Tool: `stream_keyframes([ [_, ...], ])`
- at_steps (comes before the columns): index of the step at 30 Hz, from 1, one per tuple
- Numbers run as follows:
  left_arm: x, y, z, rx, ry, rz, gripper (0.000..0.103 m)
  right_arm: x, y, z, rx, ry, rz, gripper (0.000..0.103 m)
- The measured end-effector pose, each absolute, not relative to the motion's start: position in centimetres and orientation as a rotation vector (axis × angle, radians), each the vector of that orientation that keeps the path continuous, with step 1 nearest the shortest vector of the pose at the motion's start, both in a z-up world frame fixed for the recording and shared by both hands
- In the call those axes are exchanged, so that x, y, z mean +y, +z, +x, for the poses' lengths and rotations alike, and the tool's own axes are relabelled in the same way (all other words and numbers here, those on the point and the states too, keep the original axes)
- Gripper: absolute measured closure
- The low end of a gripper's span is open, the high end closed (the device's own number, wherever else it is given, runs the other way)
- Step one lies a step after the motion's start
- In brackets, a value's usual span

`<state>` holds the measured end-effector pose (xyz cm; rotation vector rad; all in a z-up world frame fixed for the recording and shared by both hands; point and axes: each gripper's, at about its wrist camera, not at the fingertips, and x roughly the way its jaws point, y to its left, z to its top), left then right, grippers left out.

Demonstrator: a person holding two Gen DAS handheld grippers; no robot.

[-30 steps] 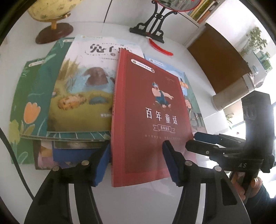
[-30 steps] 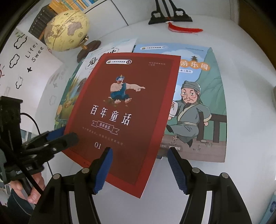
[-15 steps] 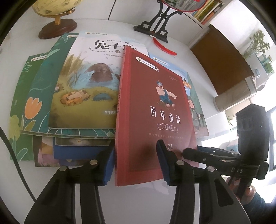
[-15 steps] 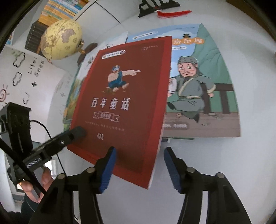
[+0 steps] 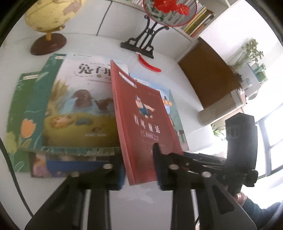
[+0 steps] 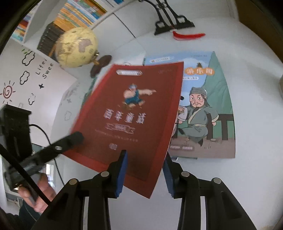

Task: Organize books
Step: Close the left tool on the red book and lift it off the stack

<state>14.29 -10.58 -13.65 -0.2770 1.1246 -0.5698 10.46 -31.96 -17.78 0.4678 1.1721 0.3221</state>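
Left wrist view: red book (image 5: 141, 127) stands straight ahead of the left claw (image 5: 139, 169), its near edge between the two pads
Right wrist view: same red book (image 6: 130, 120) fills the middle, near right corner between the pads of the right claw (image 6: 143, 174)
Book's place: lifted at the near end and tilted, clear of the white surface (image 5: 141, 203) there; whether the far end rests on the other books cannot be told
Long axis: runs away from both claws, toward the globe (image 5: 51, 16) and the black fan stand (image 5: 141, 44)
Neighbours: stack of picture books (image 5: 74, 109) just beside it on the left, green book with the seated man (image 6: 203, 113) partly under it on the right
Nearer hand: neither; left claw has the near left part, right claw the near right corner, so the book hangs between the two
Left claw: jaws have just been closing, now narrow, pads pressing both faces of the red book, gripping it
Right claw: jaws have just been closing with the book's corner between them; left pad (image 6: 122, 175) lies on the cover, right pad looks just clear of the edge, so a firm grip is not certain
Likely step: carrying the red book toward a pile, judged from the tilt
Risk: thin cover may bend or slip at the right corner
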Motion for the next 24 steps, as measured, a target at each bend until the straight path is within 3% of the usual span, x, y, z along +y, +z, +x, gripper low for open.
stream_keyframes([
  [3,-11.5,-14.7,14.9,1.124,-0.527,-0.247,0.092,-32.4,-19.0,11.3,1.180,0.330,0.526,0.065],
  [12,-14.6,-13.5,12.8,0.990,-0.429,0.040,0.091,-30.6,-16.3,10.8,1.113,0.314,0.220,0.070],
  [15,-13.9,-12.8,12.3,0.956,-0.413,0.047,0.091,-29.0,-14.7,10.6,1.066,0.301,0.082,0.070],
  [24,-8.2,-10.1,10.5,0.879,-0.413,0.064,0.091,-23.5,-11.4,10.0,0.989,0.336,0.018,0.070],
])
